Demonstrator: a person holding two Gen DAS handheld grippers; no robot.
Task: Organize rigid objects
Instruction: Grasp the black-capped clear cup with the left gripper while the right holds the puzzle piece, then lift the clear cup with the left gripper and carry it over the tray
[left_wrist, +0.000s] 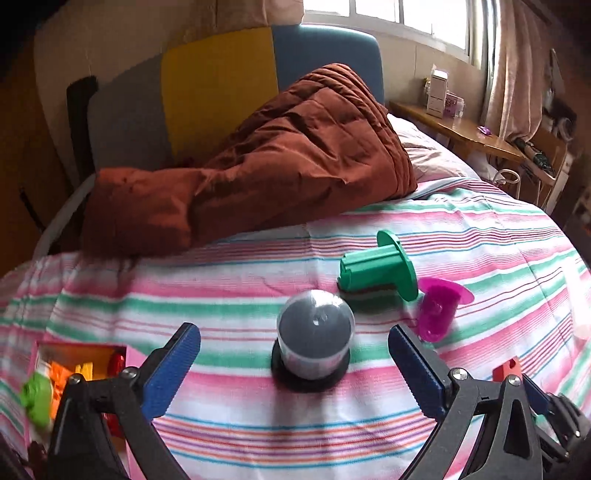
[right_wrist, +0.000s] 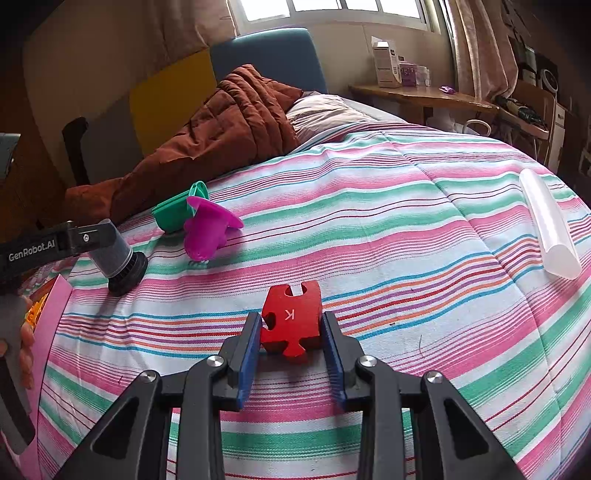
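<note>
Left gripper (left_wrist: 293, 341) jaws spread around dark capsule (left_wrist: 313, 338); right gripper (right_wrist: 291, 326) clamps red block (right_wrist: 291, 321).

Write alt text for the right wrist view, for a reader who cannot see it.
The right gripper clamps a red wooden puzzle block marked K on a striped bedspread. At left, the left gripper is around a clear-domed black canister, near a purple plastic mould and a green plastic mould.
</note>
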